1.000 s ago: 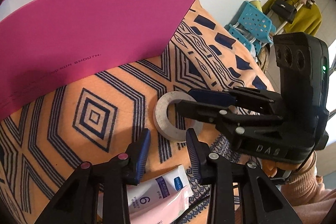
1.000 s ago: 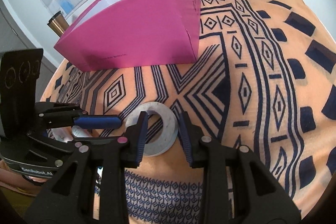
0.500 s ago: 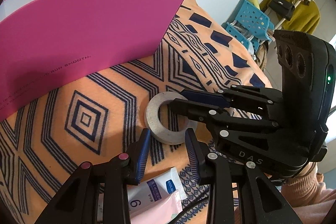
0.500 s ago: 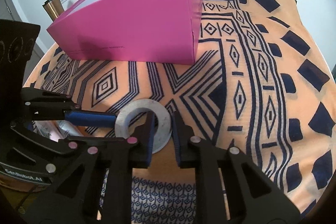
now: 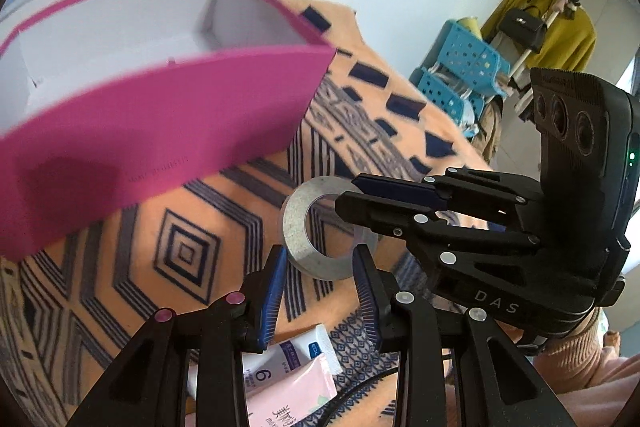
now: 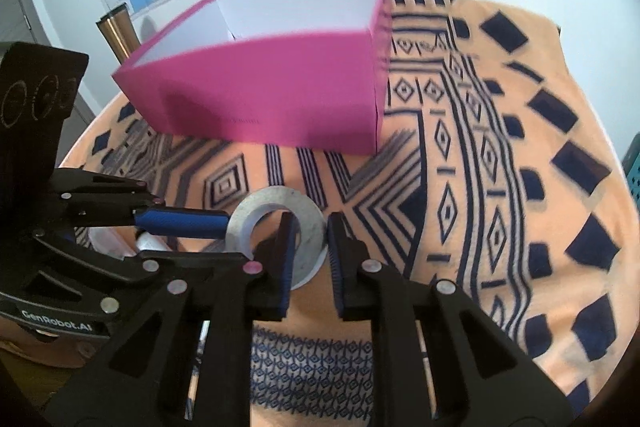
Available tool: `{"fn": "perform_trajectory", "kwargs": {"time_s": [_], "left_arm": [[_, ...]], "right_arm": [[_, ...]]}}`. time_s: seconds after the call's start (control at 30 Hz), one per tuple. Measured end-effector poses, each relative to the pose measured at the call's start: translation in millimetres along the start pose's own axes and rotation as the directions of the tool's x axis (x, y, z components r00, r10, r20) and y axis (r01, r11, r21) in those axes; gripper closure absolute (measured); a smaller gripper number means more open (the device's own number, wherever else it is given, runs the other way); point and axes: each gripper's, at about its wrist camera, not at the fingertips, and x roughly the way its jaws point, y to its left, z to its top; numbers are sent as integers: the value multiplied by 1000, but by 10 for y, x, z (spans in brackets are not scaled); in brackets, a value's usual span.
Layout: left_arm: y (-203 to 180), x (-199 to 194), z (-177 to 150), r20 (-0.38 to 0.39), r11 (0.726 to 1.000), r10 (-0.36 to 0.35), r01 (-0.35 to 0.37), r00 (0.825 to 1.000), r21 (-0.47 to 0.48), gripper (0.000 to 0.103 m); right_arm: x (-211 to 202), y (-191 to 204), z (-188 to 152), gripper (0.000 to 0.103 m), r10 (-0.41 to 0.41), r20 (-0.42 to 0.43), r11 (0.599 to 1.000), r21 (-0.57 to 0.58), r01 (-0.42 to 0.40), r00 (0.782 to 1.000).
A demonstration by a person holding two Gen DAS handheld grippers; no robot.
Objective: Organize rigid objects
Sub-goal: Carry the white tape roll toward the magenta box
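Observation:
A grey ring-shaped tape roll (image 5: 294, 223) (image 6: 248, 215) hangs tilted just above the orange patterned cloth (image 6: 460, 187). My right gripper (image 6: 310, 223) (image 5: 348, 197) is shut on its wall, one finger through the hole and the other outside the rim. My left gripper (image 5: 320, 253) (image 6: 230, 239) stands beside it with a narrow gap between its jaws. The roll's near edge sits at its fingertips without being pinched. Behind them stands the open pink box (image 5: 160, 131) (image 6: 272, 91), white inside.
A white tube marked 6 (image 5: 288, 363) and a pink packet (image 5: 296, 395) lie under my left gripper. A copper tumbler (image 6: 116, 35) stands behind the box. Blue baskets (image 5: 460, 75) sit beyond the table's far edge. A sleeve (image 5: 592, 367) shows at lower right.
My right jaws closed on the roll's wall. Both grippers then rose with the roll, so the box's white inside now shows.

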Motion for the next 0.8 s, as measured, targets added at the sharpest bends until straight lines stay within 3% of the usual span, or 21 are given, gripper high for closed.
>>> {"fn": "perform_trajectory", "kwargs": {"time_s": [0.43,0.8], "left_arm": [[46,-498,277,124,999,20,-24,992,32,70],[106,-643,631,194,996,63,-73,979,48,70]], "right_arm": [[-314,189,410,85,5,109,996,-92,5,994],[-366,221,864,85,16,173,990,-142,9,985]]}}
